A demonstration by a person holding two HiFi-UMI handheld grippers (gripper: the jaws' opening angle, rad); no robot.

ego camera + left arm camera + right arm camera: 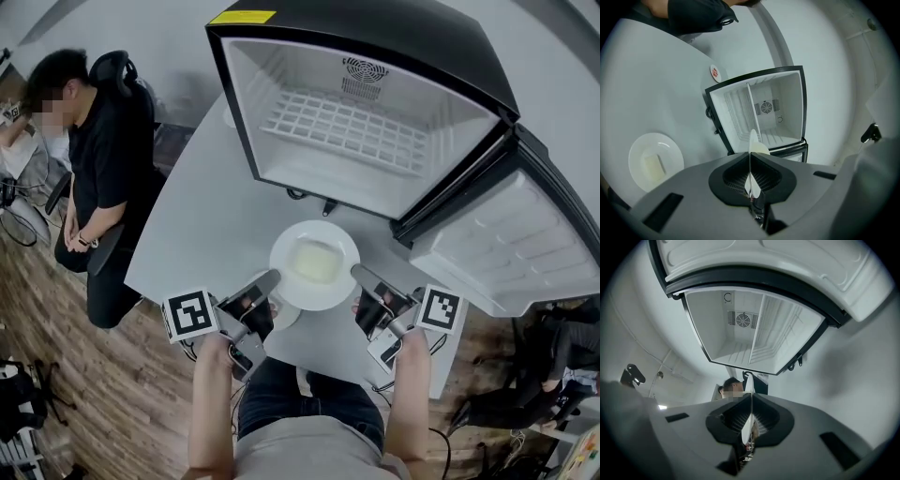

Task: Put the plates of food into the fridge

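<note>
White plate (289,246) faces up between left tool (266,280) and right tool (362,275).

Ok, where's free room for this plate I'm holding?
The fridge is empty: wire shelf bare wall to wall, floor under it too. Table left of the fridge is bare. Crowded only beside the held plate, where a second plate sits.

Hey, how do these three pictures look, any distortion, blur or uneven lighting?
Head view: even soft light, sharp, little distortion. Left gripper view: heavy fisheye with black corners, the fridge walls bow, and the held plate is blurred at its near rim. Right gripper view: same fisheye, the fridge door curves overhead, greyer shading at right.
</note>
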